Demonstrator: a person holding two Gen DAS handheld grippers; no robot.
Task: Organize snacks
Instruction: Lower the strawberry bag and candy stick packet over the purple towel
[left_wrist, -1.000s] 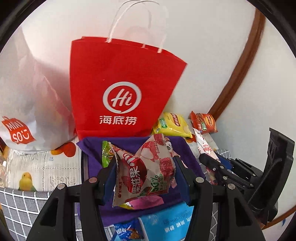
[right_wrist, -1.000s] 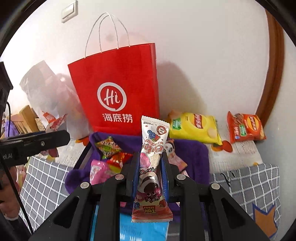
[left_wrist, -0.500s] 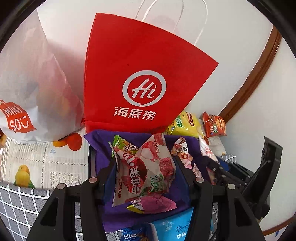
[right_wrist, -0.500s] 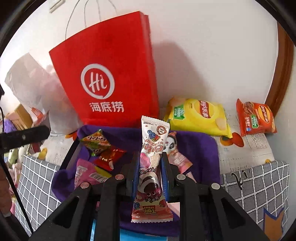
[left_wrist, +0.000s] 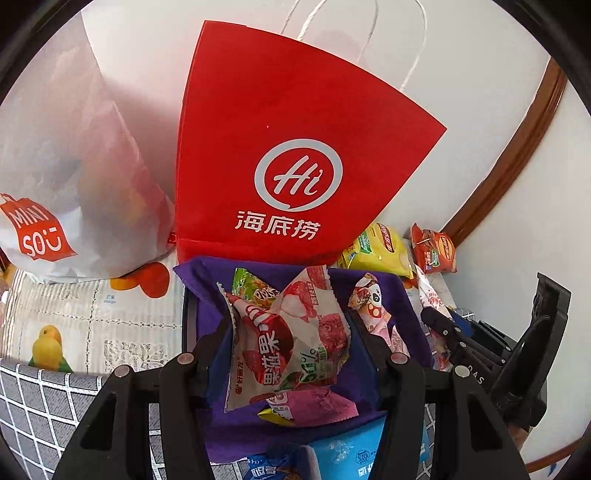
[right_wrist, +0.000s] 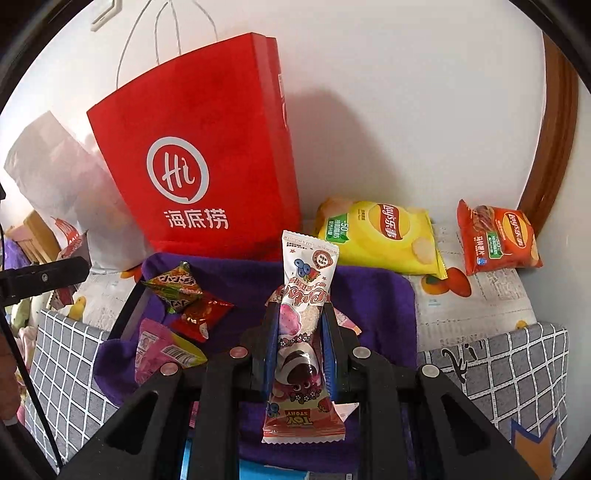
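- Pinching a crumpled red-and-white fruit snack packet (left_wrist: 291, 332), the left gripper (left_wrist: 291, 328) has its jaws part-closed on the packet's sides, above the purple cloth (left_wrist: 207, 288).
- Clamped narrow, the right gripper (right_wrist: 300, 325) holds a tall pink-and-white snack bar (right_wrist: 301, 325) upright over the same cloth.
- Small wrapped snacks (right_wrist: 186, 299) lie on the cloth.
- Behind stands a red paper bag (right_wrist: 207, 155); to its right lie a yellow chip bag (right_wrist: 384, 236) and an orange chip bag (right_wrist: 495, 240).

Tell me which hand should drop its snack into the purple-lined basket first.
Probably the right. Its gripper holds the slim Toy Story packet upright over a bare part of the purple cloth. The left gripper holds a crumpled red fruit-snack bag above snacks already lying there.
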